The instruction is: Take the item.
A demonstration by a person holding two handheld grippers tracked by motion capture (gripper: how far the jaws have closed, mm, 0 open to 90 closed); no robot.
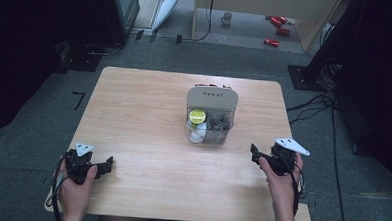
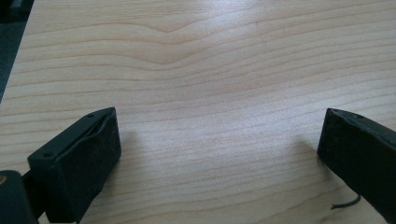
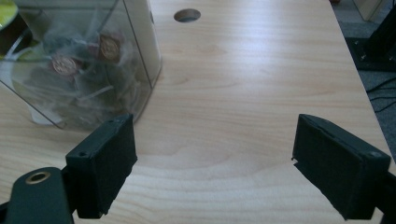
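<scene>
A clear plastic box [image 1: 222,138] stands at the middle of the wooden table [image 1: 144,113], its beige lid [image 1: 212,97] raised at the back. Inside are a green-topped pod [image 1: 197,115] on the left and dark tea bags [image 1: 218,122] on the right. My left gripper [image 1: 106,162] rests near the table's front left corner, open, with bare wood between its jaws [image 2: 219,135]. My right gripper [image 1: 253,152] is held at the front right, open and empty [image 3: 215,140]. The box [image 3: 140,42] with its tea bags [image 3: 70,70] lies just ahead and left of its jaws.
A round cable hole [image 3: 187,15] is cut in the table beyond the box. Off the far side, a mug [image 1: 227,18] and red cans [image 1: 277,21] lie on the floor. Cables [image 1: 314,103] run along the floor to the right.
</scene>
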